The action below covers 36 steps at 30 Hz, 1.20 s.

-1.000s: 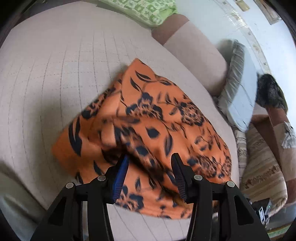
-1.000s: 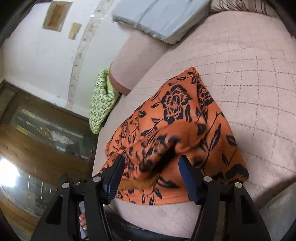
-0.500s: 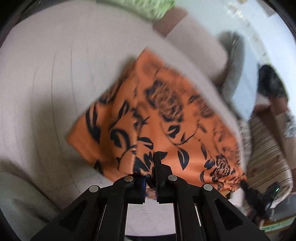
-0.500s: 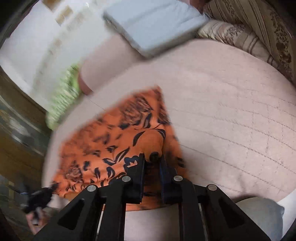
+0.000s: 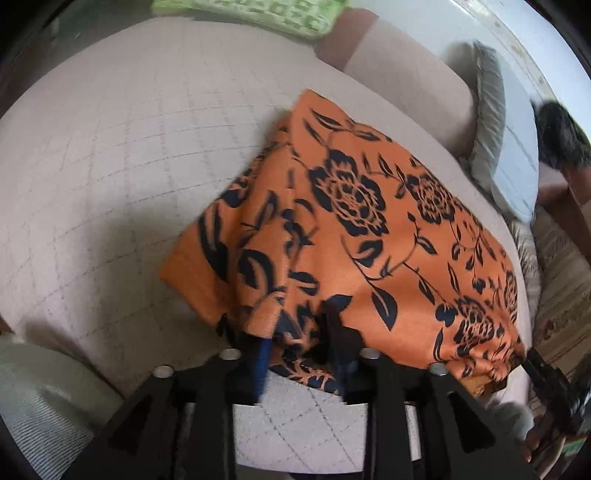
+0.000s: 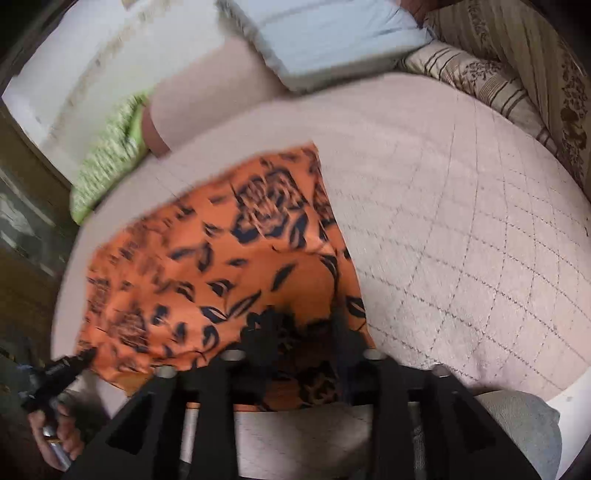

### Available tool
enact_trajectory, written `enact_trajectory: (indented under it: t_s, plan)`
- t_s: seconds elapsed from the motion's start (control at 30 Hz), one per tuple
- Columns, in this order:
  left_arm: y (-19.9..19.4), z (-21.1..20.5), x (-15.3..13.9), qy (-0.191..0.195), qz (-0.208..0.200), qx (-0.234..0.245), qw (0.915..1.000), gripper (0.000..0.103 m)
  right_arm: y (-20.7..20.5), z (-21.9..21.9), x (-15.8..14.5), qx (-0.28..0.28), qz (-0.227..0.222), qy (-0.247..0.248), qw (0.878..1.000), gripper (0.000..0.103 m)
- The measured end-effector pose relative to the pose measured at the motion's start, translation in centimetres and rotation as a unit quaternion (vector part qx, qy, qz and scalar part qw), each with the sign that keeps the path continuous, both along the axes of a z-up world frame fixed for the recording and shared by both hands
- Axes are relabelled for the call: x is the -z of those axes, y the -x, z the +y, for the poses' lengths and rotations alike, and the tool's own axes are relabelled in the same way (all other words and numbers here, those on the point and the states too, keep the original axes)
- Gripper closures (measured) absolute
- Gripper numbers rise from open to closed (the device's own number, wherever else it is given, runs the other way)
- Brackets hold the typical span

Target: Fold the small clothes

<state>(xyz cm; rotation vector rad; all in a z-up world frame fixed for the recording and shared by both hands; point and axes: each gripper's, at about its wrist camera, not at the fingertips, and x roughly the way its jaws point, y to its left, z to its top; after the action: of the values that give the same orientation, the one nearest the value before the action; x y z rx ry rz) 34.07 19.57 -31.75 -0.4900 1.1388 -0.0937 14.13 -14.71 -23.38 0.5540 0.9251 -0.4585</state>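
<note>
An orange garment with a black flower print [image 5: 354, 229] lies folded on a quilted beige cushion [image 5: 129, 147]; it also shows in the right wrist view [image 6: 221, 266]. My left gripper [image 5: 299, 332] is open at the garment's near edge, its fingers apart with loose cloth draped between and over the tips. My right gripper [image 6: 303, 328] is open at the near edge of the other end, fingers apart over the cloth. Neither pinches the cloth. The other gripper's tip shows at the garment's far corner in each view.
A green patterned pillow [image 5: 258, 14] lies at the back. A pale blue cushion [image 6: 332, 33] and striped brown cushions [image 6: 517, 74] lie past the beige cushion. Grey cloth [image 5: 44, 406] lies near the front edge. A hand [image 6: 55, 435] holds the left gripper.
Both grippers were open a second ago, closed on the garment's near edge half a second ago, and have now opened again. The garment lies flatter and more spread out.
</note>
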Motion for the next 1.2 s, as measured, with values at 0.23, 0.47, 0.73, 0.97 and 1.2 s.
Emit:
enact_trajectory:
  t_s: [0.23,0.47,0.73,0.97,1.2]
  plan:
    - [1.2,3.0,-0.3,0.067,-0.014,-0.043,0.9967,0.073,-0.6,-1.6,0.3,0.024,-0.005,-0.027,0.999,0.048]
    - [0.7,2.0,-0.1,0.034,-0.016,-0.037,0.9986,0.092,-2.6,-0.7,2.7,0.009,0.064,0.004,0.998,0.089]
    - [0.6,1.1,0.4,-0.034,0.002,-0.029,0.9990,0.092,-2.5,-0.1,3.1,0.011,0.097,0.023,0.995,0.092]
    - [1.0,1.6,-0.3,-0.030,-0.012,-0.039,0.9987,0.090,-3.0,0.9,3.4,-0.003,0.128,0.045,0.991,0.091]
    - [1.4,1.4,-1.8,-0.052,-0.051,-0.049,0.9962,0.092,-3.2,1.7,3.0,-0.012,0.135,0.076,0.988,0.092]
